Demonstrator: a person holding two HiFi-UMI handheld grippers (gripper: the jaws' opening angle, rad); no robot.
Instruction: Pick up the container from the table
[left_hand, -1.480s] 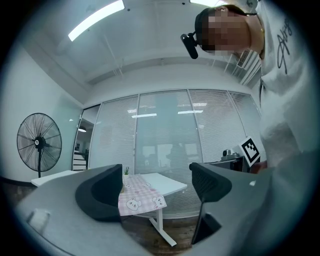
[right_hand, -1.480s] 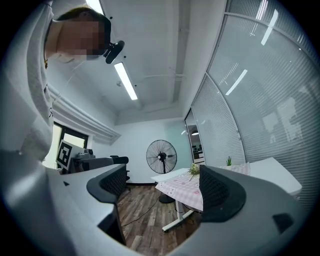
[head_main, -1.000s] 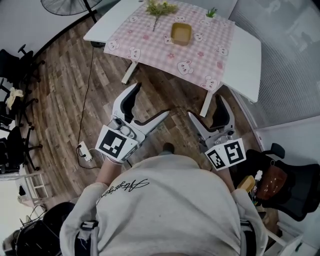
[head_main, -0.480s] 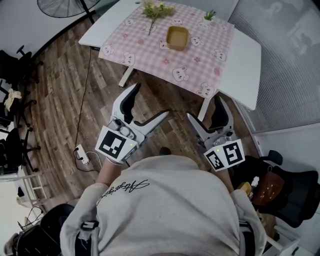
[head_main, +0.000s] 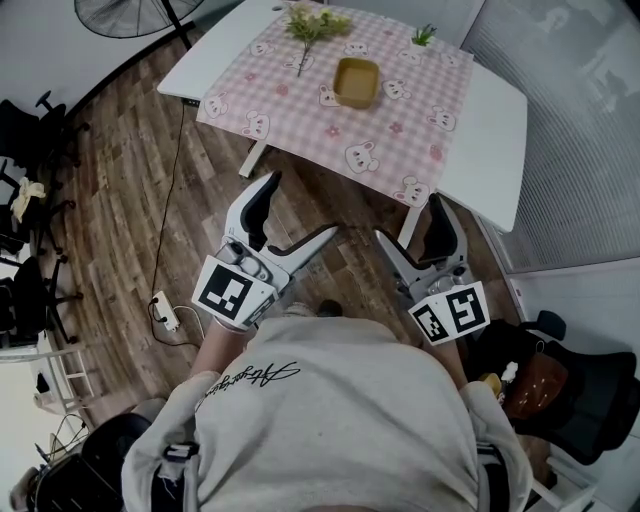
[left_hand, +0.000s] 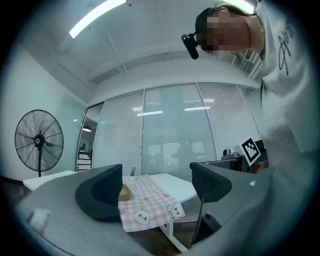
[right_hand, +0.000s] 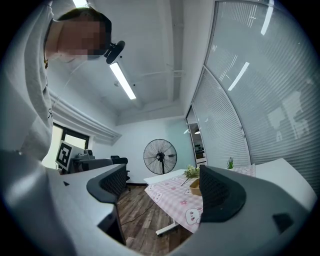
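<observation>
Two tools, the left tool and right tool, sit close against the person's body, jaws released and empty, aimed toward the tan square container on the white tabletop.

1. A pink checked cloth printed with bunnies hangs over an edge on its near side.
2. A flower sprig lies on the cloth's far part, and a small potted plant stands near its far right corner.
3. A standing fan is at the far left.
4. A white power strip lies on the wood floor, with a black cable running from it.
5. A brown bag sits on a black chair at the right.
</observation>
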